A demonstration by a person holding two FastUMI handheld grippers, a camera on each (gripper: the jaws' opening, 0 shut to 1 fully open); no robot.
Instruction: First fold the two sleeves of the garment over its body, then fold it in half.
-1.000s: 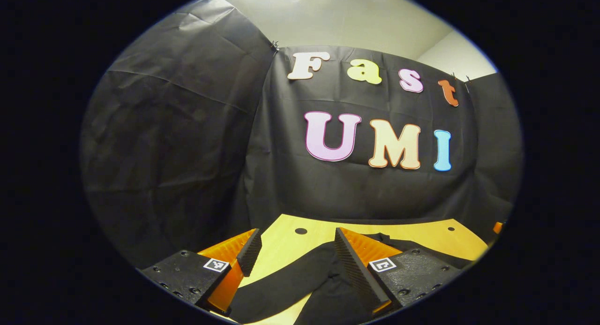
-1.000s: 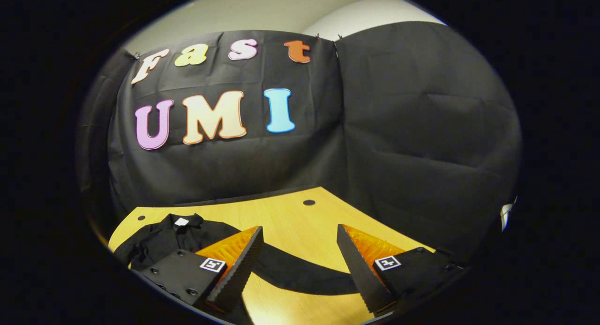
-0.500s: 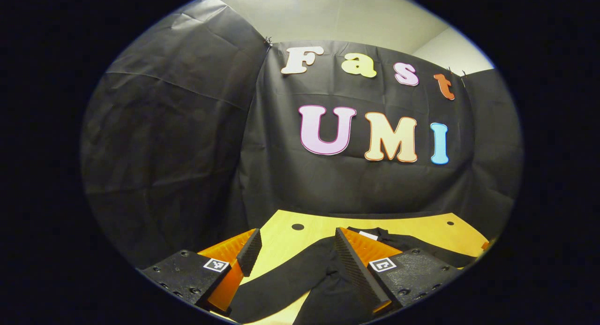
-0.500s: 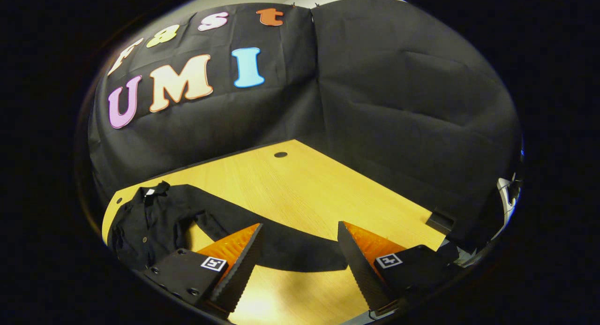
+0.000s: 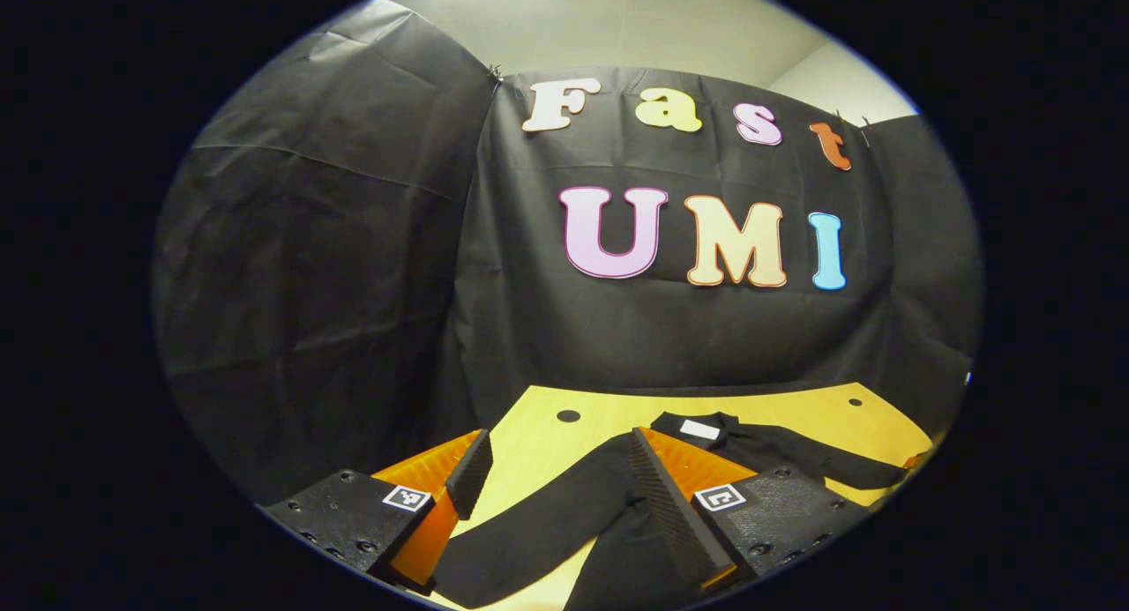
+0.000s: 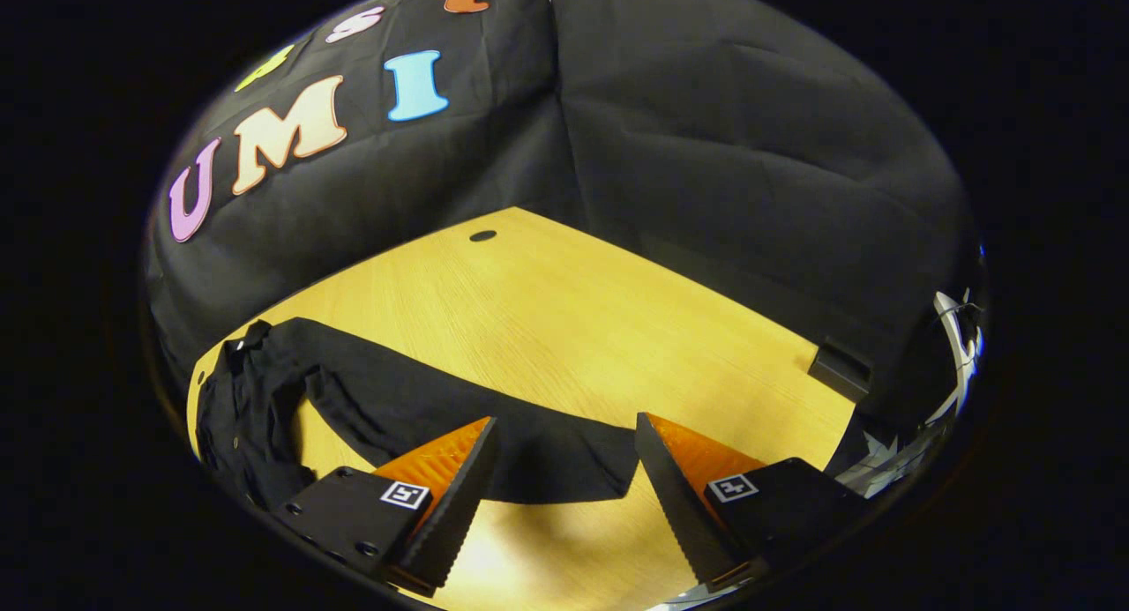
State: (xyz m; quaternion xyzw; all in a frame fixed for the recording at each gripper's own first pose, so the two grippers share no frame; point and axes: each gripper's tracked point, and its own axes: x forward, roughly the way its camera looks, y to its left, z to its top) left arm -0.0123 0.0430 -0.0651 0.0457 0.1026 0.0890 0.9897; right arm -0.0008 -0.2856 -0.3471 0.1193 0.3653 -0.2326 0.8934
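Note:
A black long-sleeved shirt (image 5: 758, 448) lies flat on the wooden table (image 5: 547, 443). In the left gripper view one sleeve (image 5: 538, 527) runs toward me between the fingers of the open left gripper (image 5: 556, 488), which hovers over it. In the right gripper view the shirt's body (image 6: 242, 408) lies at the left and its other sleeve (image 6: 423, 408) stretches across the table. That sleeve's cuff end (image 6: 573, 465) lies between the fingers of the open right gripper (image 6: 564, 488), just above it. Nothing is held.
Black cloth walls close the table on the far side and both flanks. Small round holes (image 6: 482, 236) mark the tabletop (image 6: 617, 329). A dark bracket (image 6: 838, 373) sits at the table's right edge. Bare wood lies beyond the right sleeve.
The right gripper has tilted down toward the table and come closer over the sleeve's cuff. The left gripper has shifted only slightly, with more of the shirt's collar now showing.

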